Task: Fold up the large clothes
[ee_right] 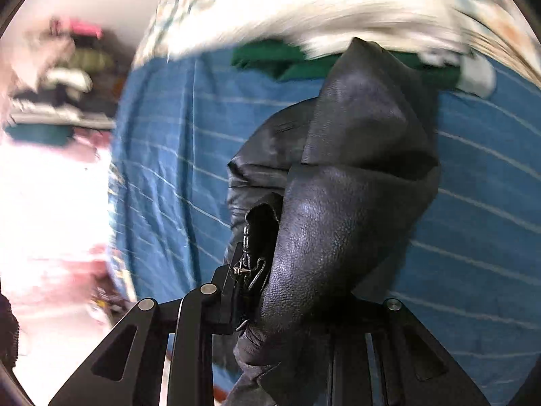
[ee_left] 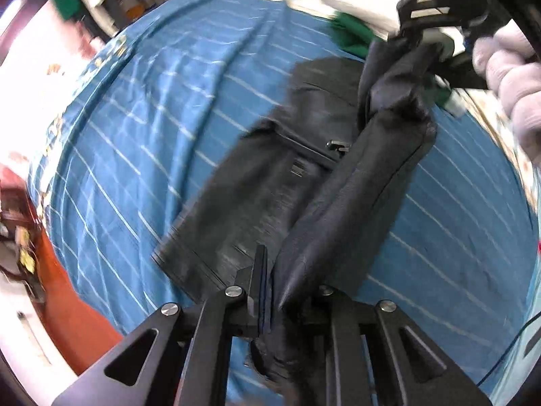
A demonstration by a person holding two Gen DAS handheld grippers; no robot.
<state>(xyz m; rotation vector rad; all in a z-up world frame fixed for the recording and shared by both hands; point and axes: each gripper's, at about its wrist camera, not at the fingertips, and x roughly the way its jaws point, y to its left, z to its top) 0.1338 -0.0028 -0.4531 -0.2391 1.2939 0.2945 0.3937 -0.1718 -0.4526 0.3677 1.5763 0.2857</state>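
Two grippers held one black leather jacket (ee_left: 270, 182) over a blue striped bedsheet (ee_left: 135, 135). Largest in view, the sheet spread under everything, with a green cloth (ee_right: 270, 61) lying at its far edge. The jacket's body lay partly flat on the sheet, zipper side up, while a long bunched fold rose off it and ran diagonally from the left gripper (ee_left: 280, 291) up toward the right gripper (ee_left: 429, 34). The left gripper's fingers were nearly closed, pinching the lower end of that fold. The right gripper (ee_right: 267, 287), held by a white-gloved hand (ee_left: 510, 77), seemed clamped on leather near a zipper (ee_right: 248, 253), though motion blur and bulging leather hid its far finger.
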